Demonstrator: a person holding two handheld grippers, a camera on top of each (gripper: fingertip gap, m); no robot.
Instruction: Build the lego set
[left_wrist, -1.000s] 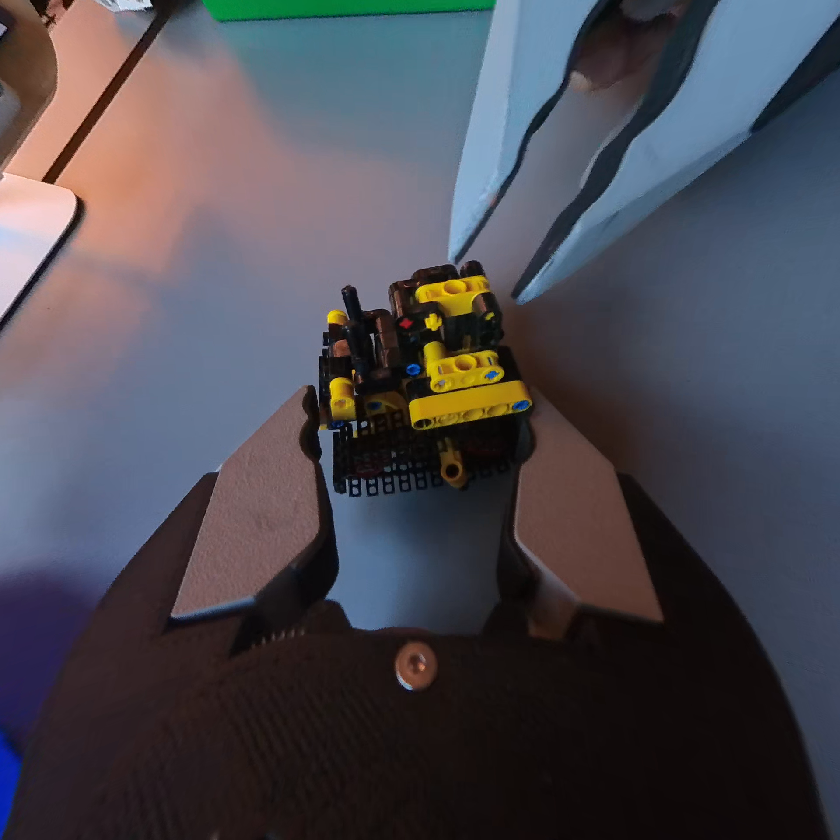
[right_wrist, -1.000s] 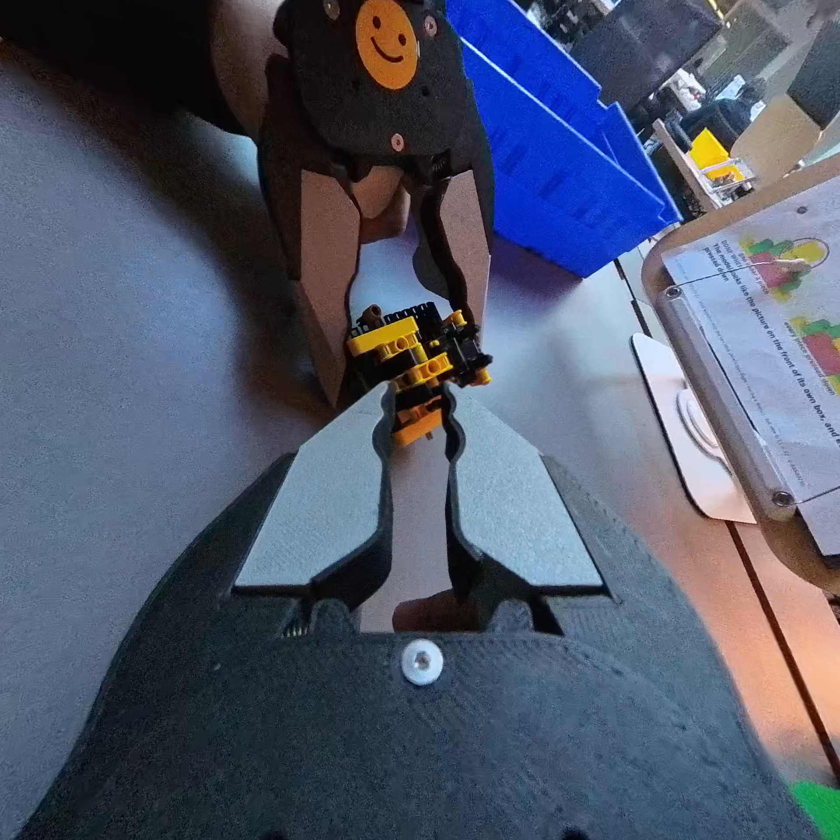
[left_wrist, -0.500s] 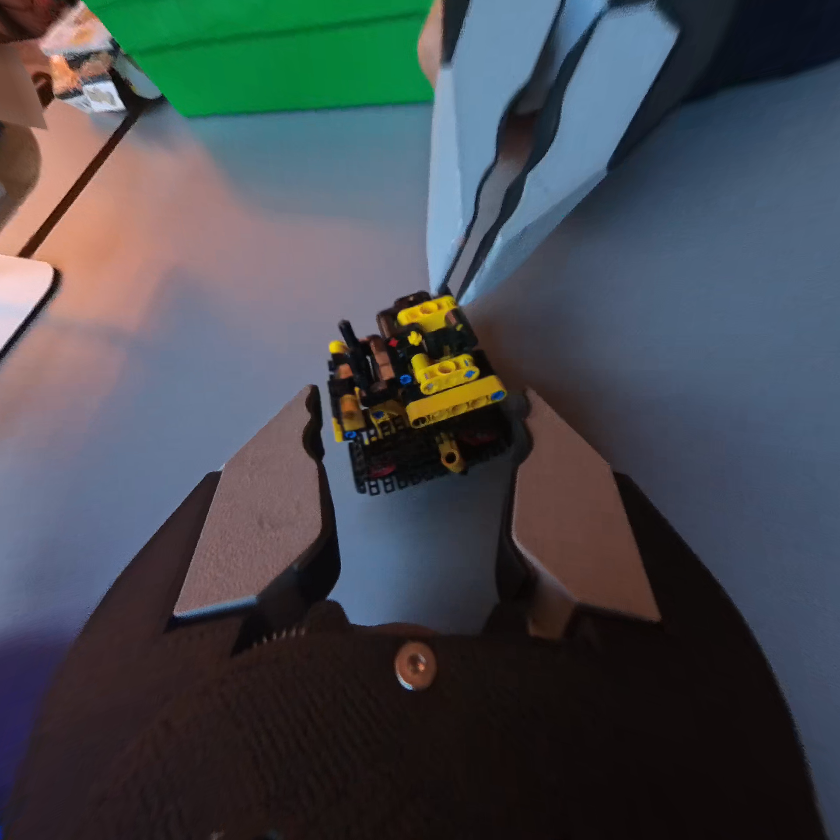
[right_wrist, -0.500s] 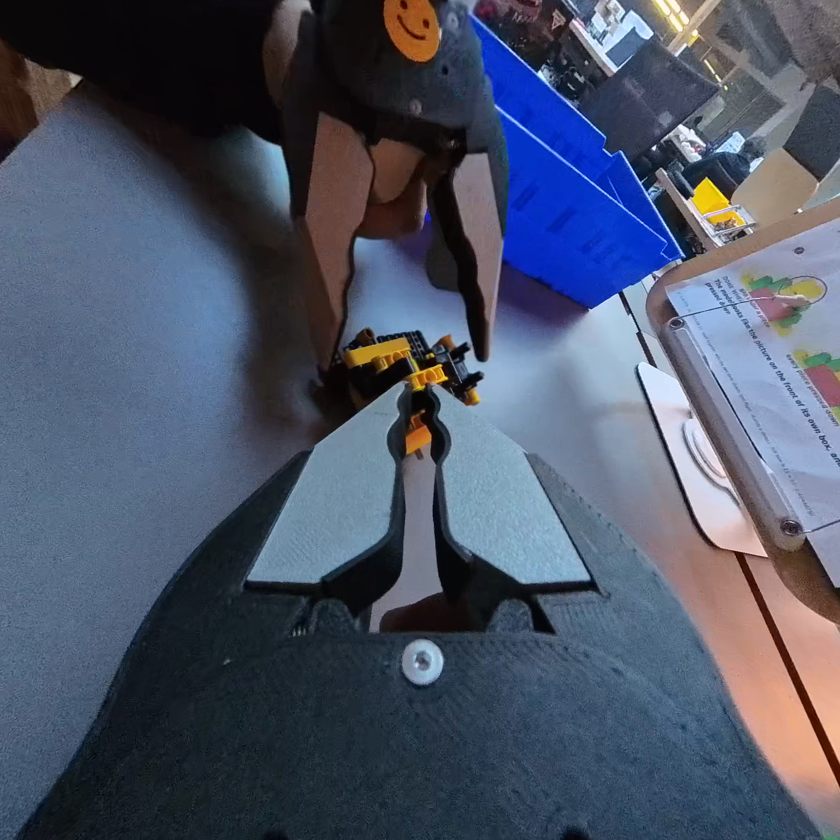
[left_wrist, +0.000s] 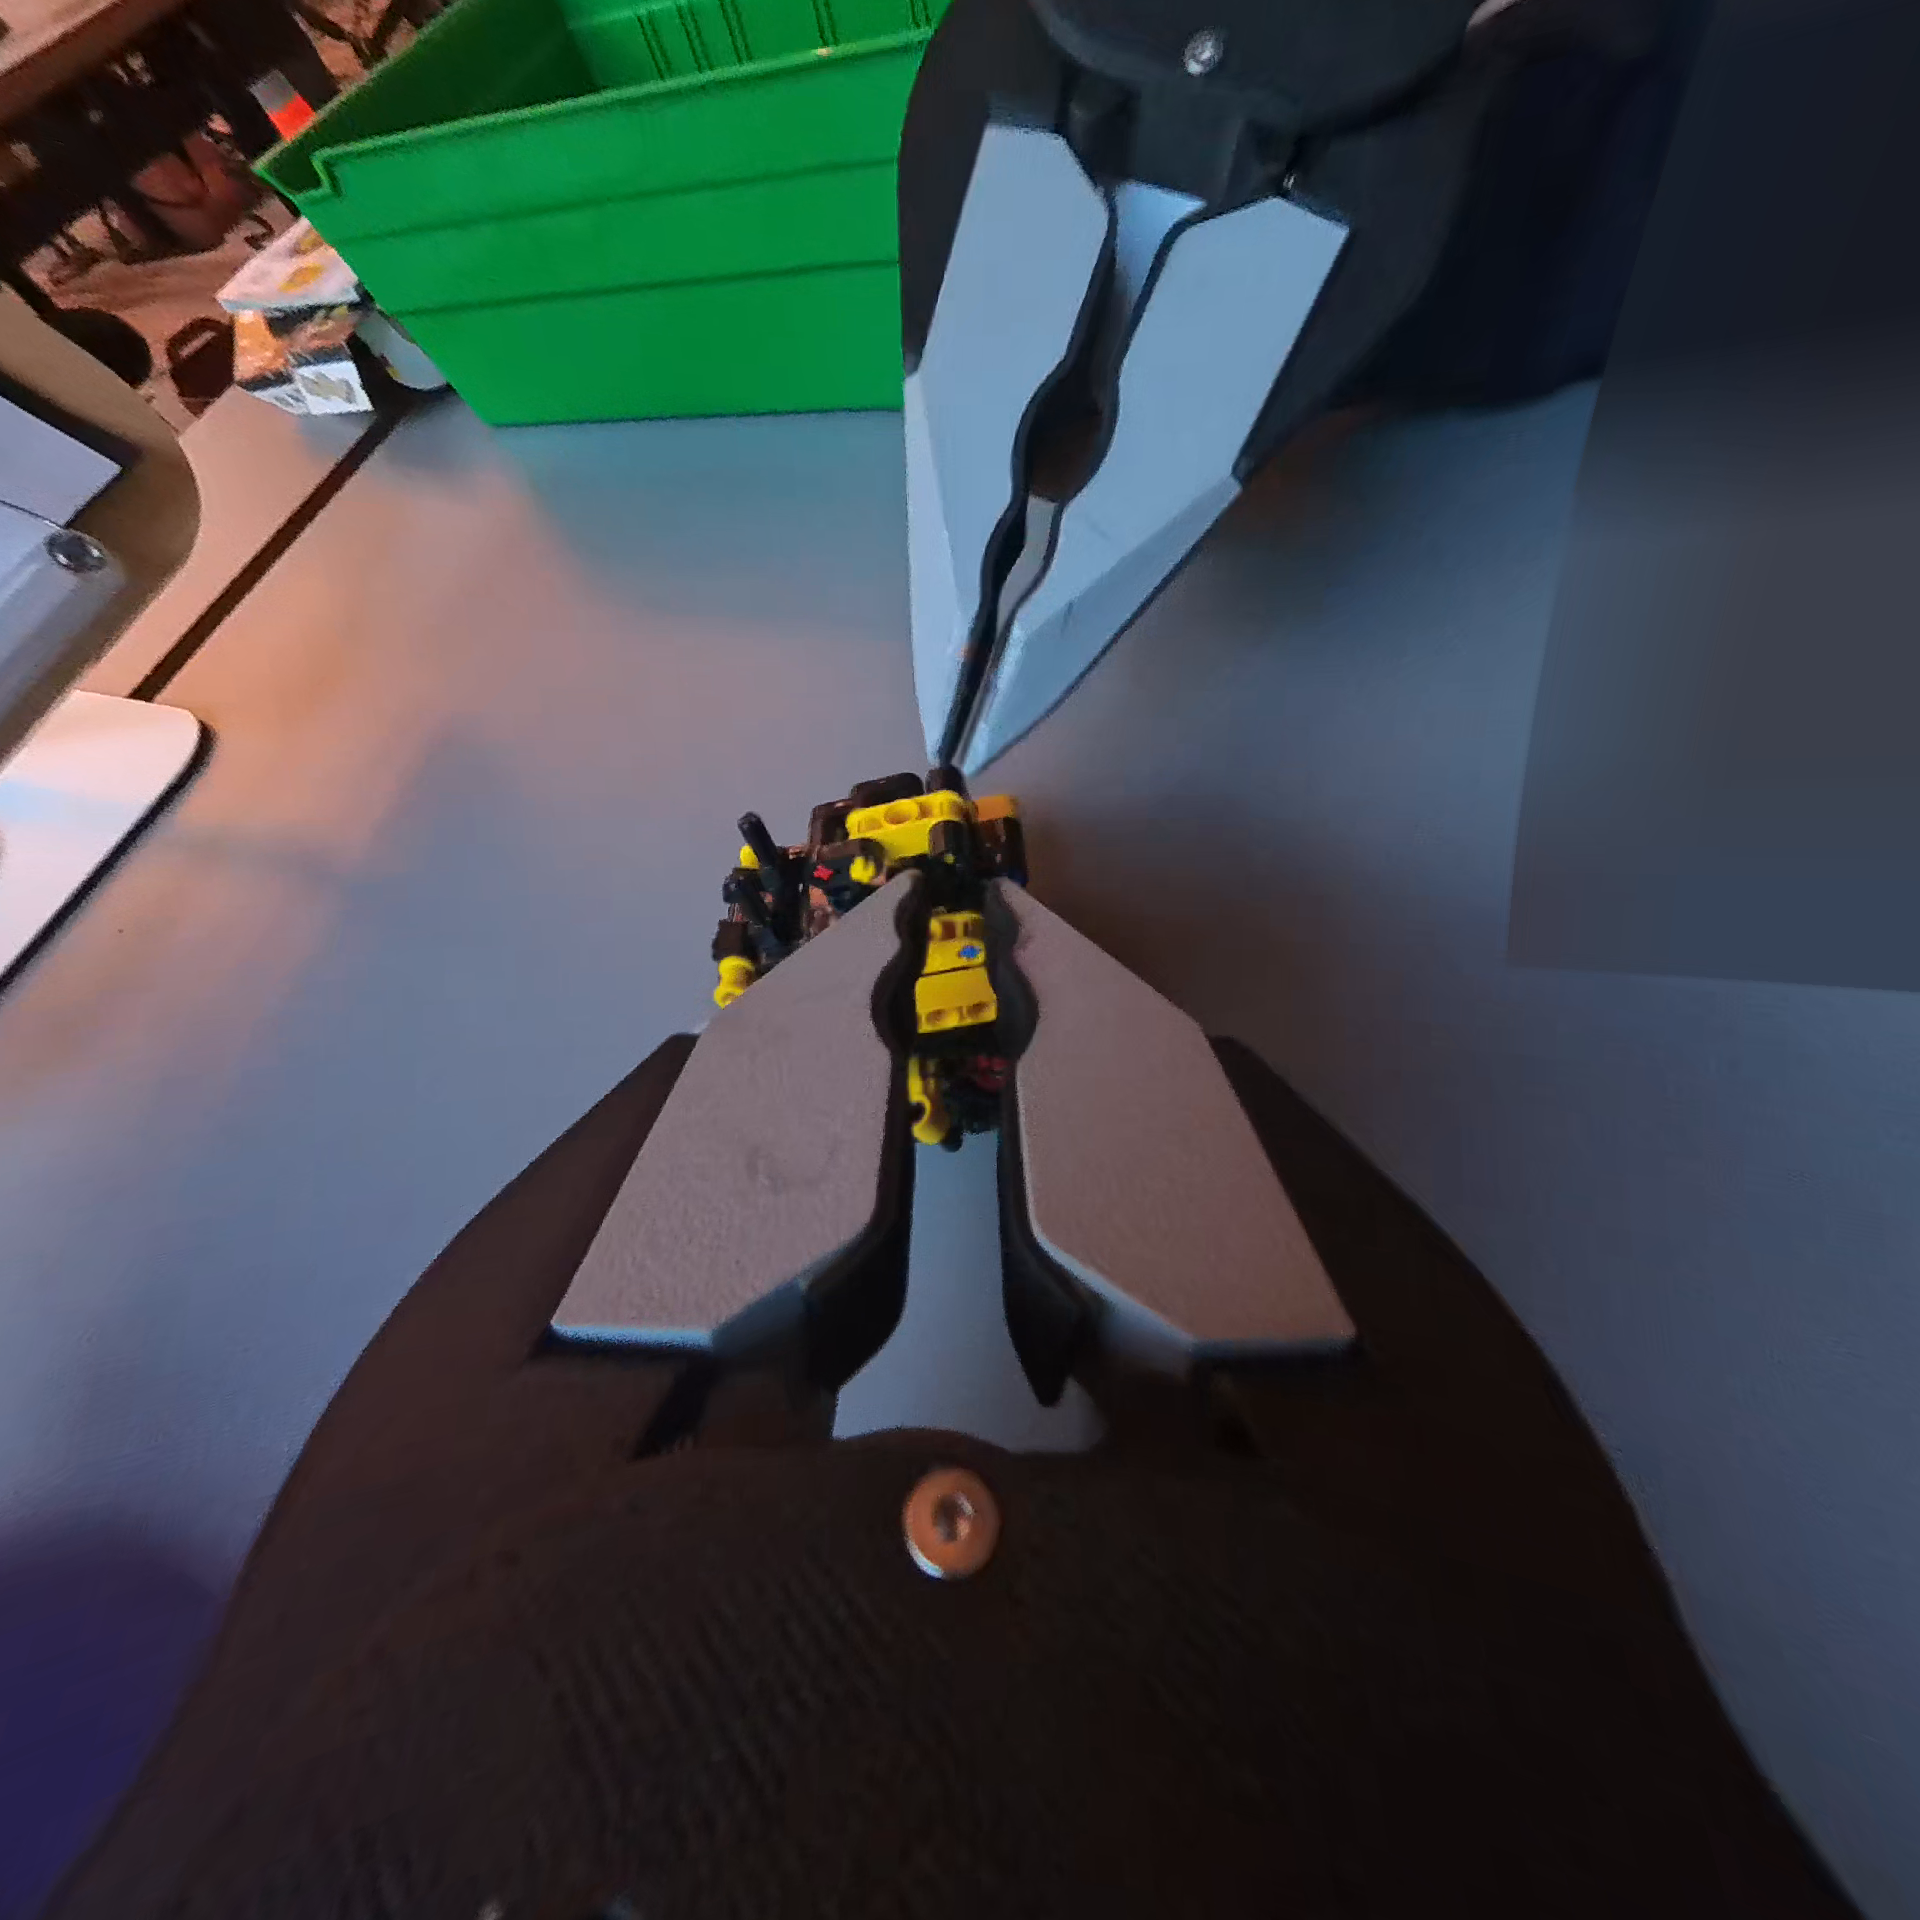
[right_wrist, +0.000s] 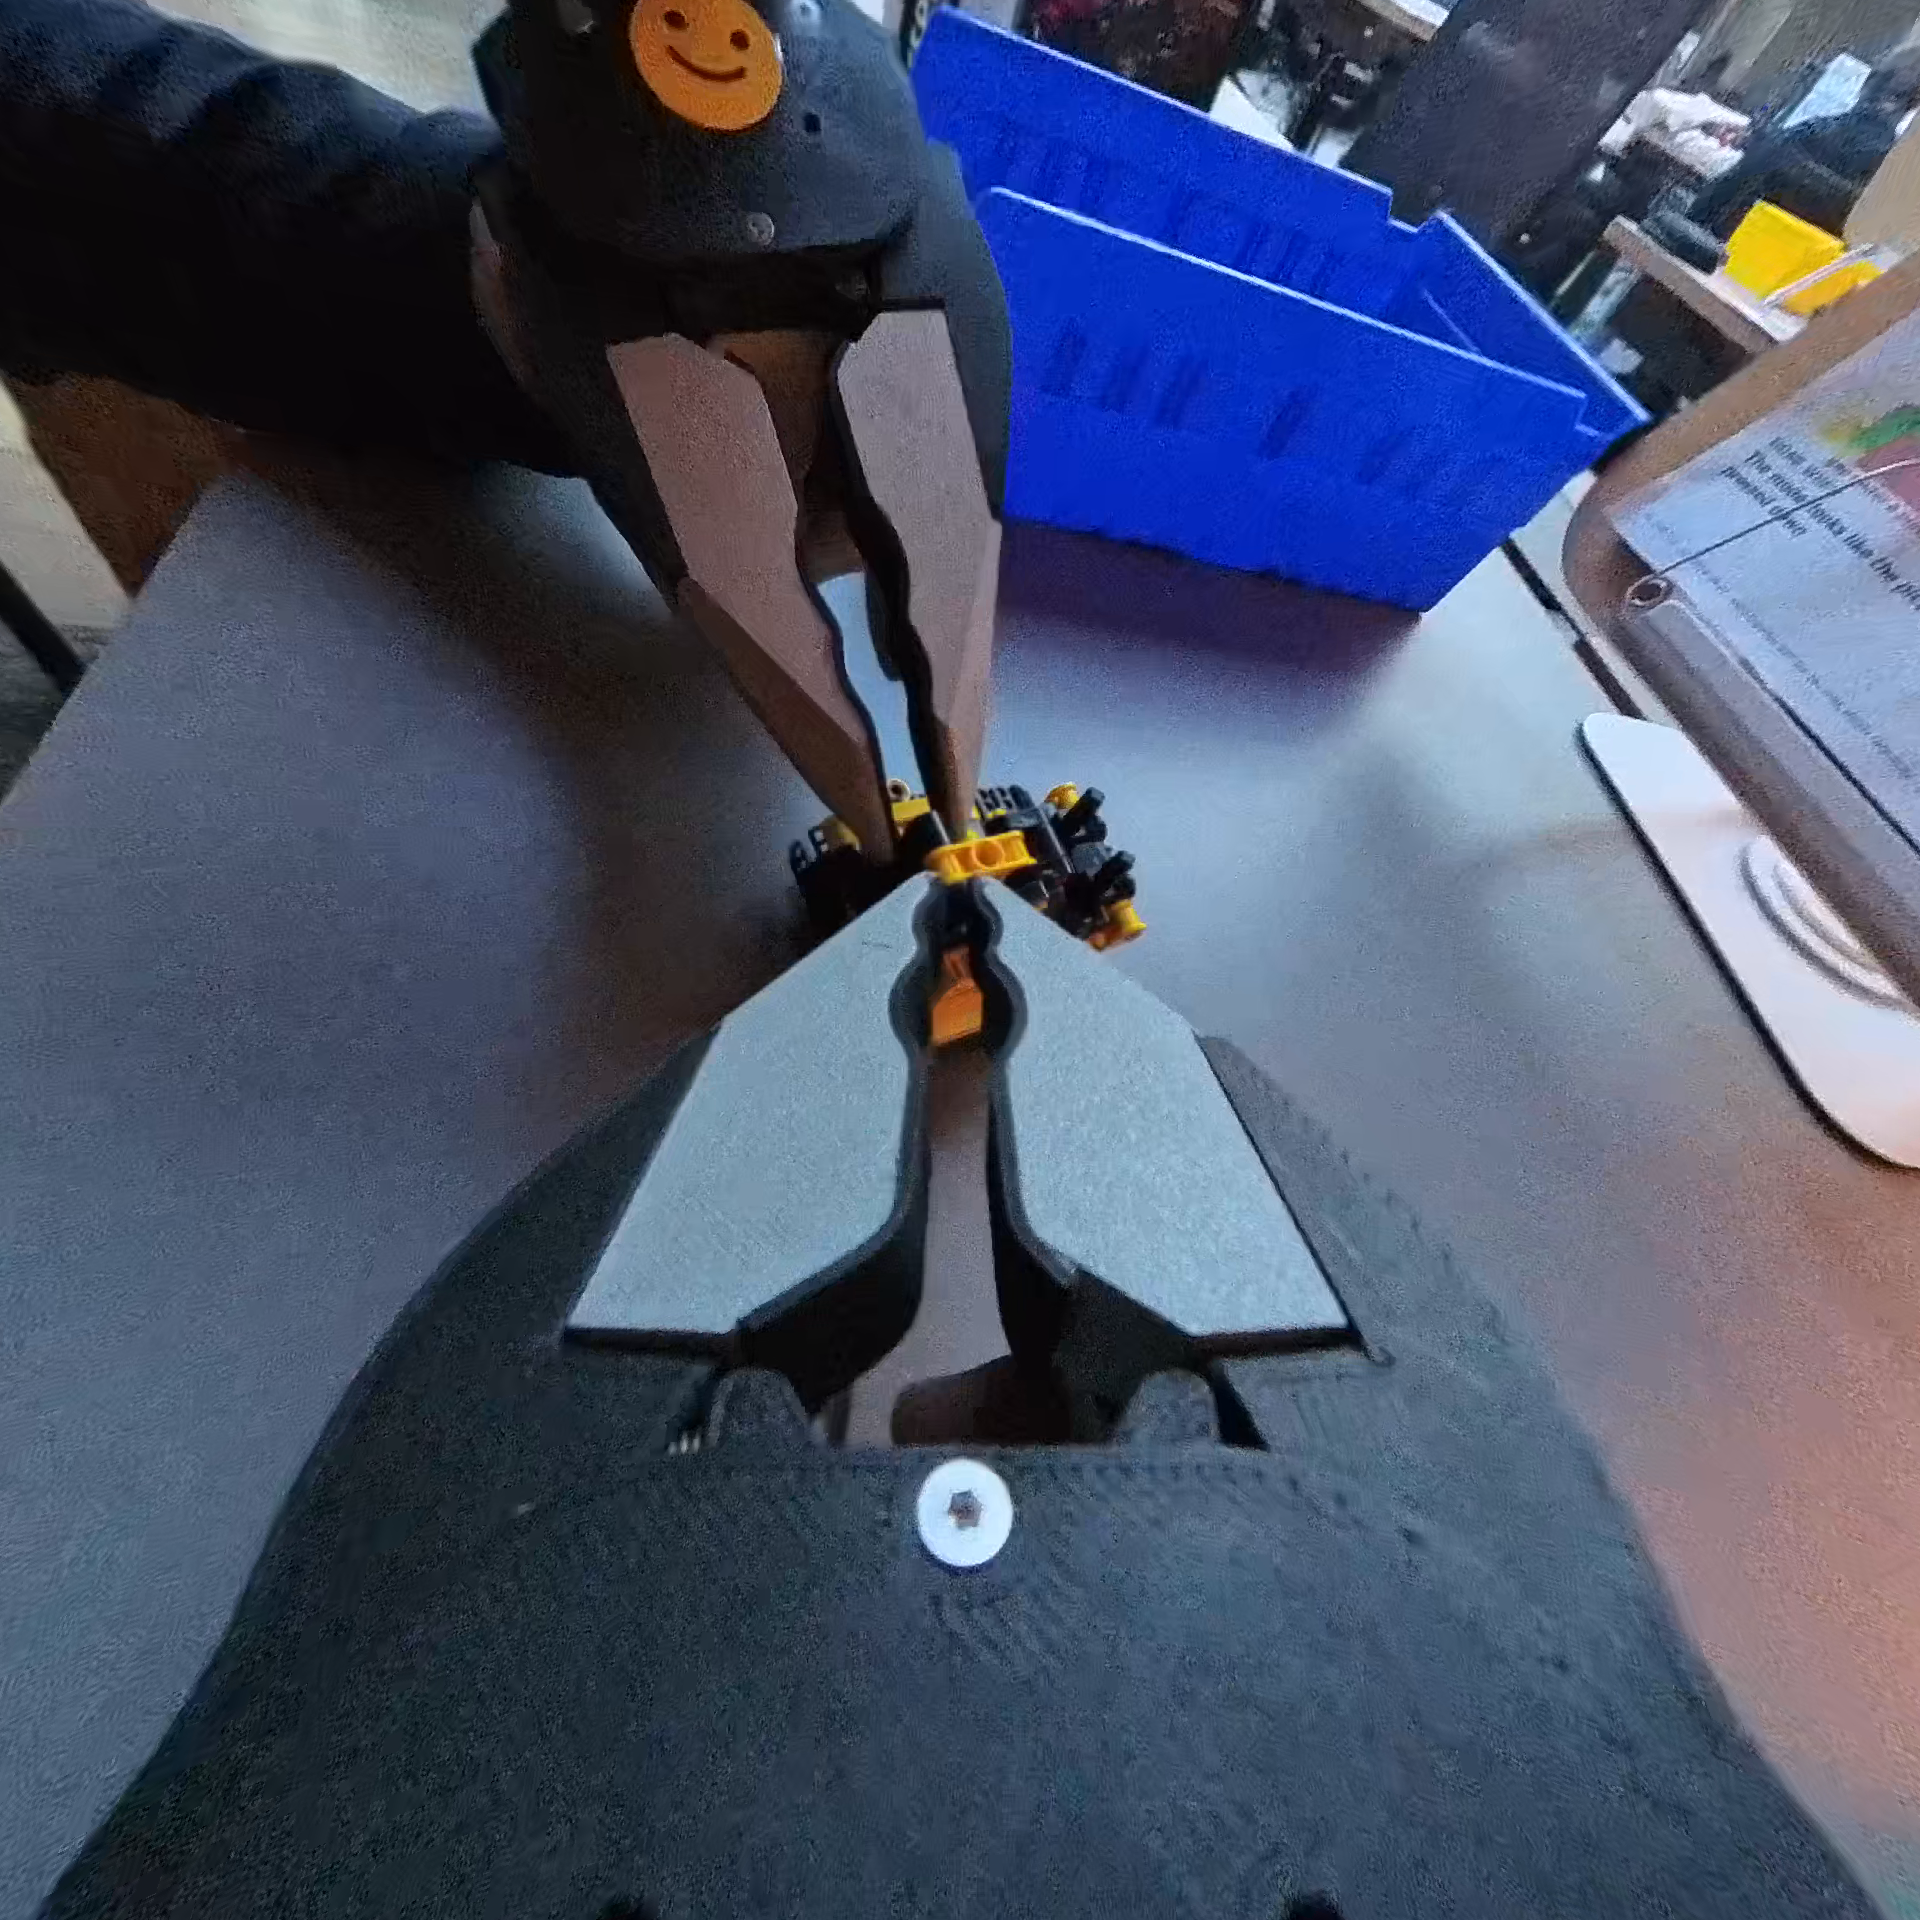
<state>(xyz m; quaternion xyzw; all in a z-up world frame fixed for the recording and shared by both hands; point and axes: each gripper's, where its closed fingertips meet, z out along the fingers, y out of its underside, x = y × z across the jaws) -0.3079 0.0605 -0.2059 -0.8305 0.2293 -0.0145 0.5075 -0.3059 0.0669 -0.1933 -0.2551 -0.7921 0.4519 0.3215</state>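
The small yellow and black lego model (left_wrist: 904, 831) stands on the grey table (left_wrist: 416, 935); it also shows in the right wrist view (right_wrist: 1039, 862). My left gripper (left_wrist: 954, 888) comes down on it from above with its jaws nearly closed around a part of the model; yellow pieces show through the gap. In the right wrist view the left gripper (right_wrist: 920, 831) pinches the model's top. My right gripper (right_wrist: 956, 883) is shut at the model's near end with an orange piece between its fingers; in the left wrist view the right gripper (left_wrist: 951, 769) meets the model's far top edge.
A green bin (left_wrist: 644, 239) stands at the far end of the table in the left wrist view. A blue bin (right_wrist: 1247, 395) stands behind the model in the right wrist view. A stand with a printed instruction sheet (right_wrist: 1787, 582) and its white base (right_wrist: 1745, 914) is at the right. Only a small space, under 4 cm, lies between the two pairs of fingers.
My left gripper has closed from wide open around the model to a narrow pinch on it. My right gripper has closed further and pulled back to the model's end. Both views have drawn back.
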